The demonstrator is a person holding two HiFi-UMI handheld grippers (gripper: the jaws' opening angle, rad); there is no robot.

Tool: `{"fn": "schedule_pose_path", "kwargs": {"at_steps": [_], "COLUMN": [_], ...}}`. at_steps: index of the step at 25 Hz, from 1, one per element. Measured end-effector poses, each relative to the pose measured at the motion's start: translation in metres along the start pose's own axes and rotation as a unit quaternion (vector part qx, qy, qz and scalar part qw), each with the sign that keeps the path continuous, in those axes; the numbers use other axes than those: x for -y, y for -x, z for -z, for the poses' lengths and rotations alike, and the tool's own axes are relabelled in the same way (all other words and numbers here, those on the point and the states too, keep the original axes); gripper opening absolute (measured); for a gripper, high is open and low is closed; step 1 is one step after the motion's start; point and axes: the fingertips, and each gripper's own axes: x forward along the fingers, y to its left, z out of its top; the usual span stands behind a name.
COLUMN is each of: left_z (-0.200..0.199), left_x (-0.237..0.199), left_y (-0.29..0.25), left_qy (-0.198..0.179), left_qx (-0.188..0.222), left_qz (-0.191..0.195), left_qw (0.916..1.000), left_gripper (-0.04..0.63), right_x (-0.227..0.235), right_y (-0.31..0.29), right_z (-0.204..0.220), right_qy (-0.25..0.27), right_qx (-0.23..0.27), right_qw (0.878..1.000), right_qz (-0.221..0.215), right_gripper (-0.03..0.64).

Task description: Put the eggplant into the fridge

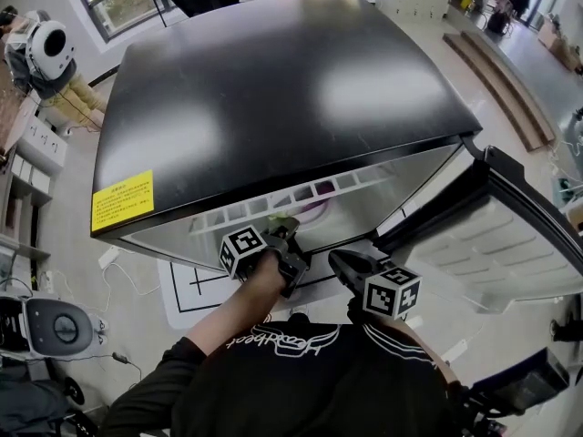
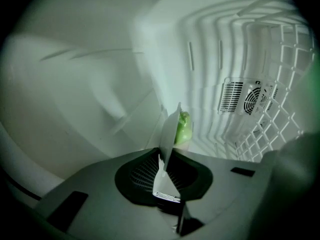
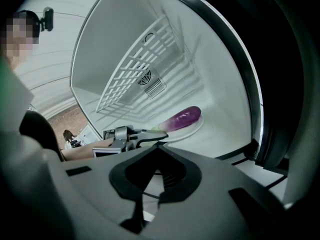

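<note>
The purple eggplant [image 3: 182, 117] with a green stem [image 2: 184, 126] lies on a white plate [image 3: 195, 128] on the floor of the open fridge [image 1: 273, 107]. My left gripper [image 1: 290, 235] reaches into the fridge and is shut on the plate's near rim [image 2: 169, 134], which shows edge-on between the jaws. From the head view only a bit of the eggplant [image 1: 314, 212] shows under the fridge's top edge. My right gripper [image 1: 342, 262] hangs just outside the opening, right of the left one, fingers together and holding nothing.
The fridge door [image 1: 510, 235] stands open at the right. A white wire shelf [image 3: 135, 69] and a fan vent [image 2: 245, 96] sit inside, above and behind the plate. A yellow label [image 1: 122, 198] marks the black top. Machines and cables lie on the floor at left [image 1: 55, 326].
</note>
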Motion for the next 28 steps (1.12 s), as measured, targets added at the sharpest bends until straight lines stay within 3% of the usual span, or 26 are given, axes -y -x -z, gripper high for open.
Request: {"fn": "schedule_pose_path", "kwargs": {"at_steps": [9,12,16,20,28], "left_z": [0.002,0.003,0.008,0.017,0.032], "left_x": [0.003,0.007,0.002,-0.007,-0.006], "left_y": [-0.002,0.000,0.004,0.007,0.015], "left_qy": [0.025,0.033,0.040,0.047,0.049], "left_qx": [-0.003,-0.007,-0.026,-0.054,-0.086], "left_qz": [-0.002,-0.001,-0.029,-0.056,-0.056], "left_qw": [0.9997,0.9994,0.9984,0.9959,0.9935], "left_gripper": [0.040,0.089,0.147,0.149,0.149], "right_x": [0.000,0.001,0.001,0.000,-0.003], "right_y": [-0.003,-0.002,0.000,0.003,0.011], "right_z": [-0.004,-0.008,-0.010,-0.009,-0.007], "right_qy": [-0.007,-0.009,-0.009,-0.012,-0.012], "right_qx": [-0.001,0.006,0.008,0.010,0.016], "right_qw": [1.000,1.000,1.000,1.000,1.000], "right_qz": [-0.007,-0.008,-0.012,-0.014,-0.018], "right_gripper": [0.006,0.006,0.006,0.006,0.006]}}
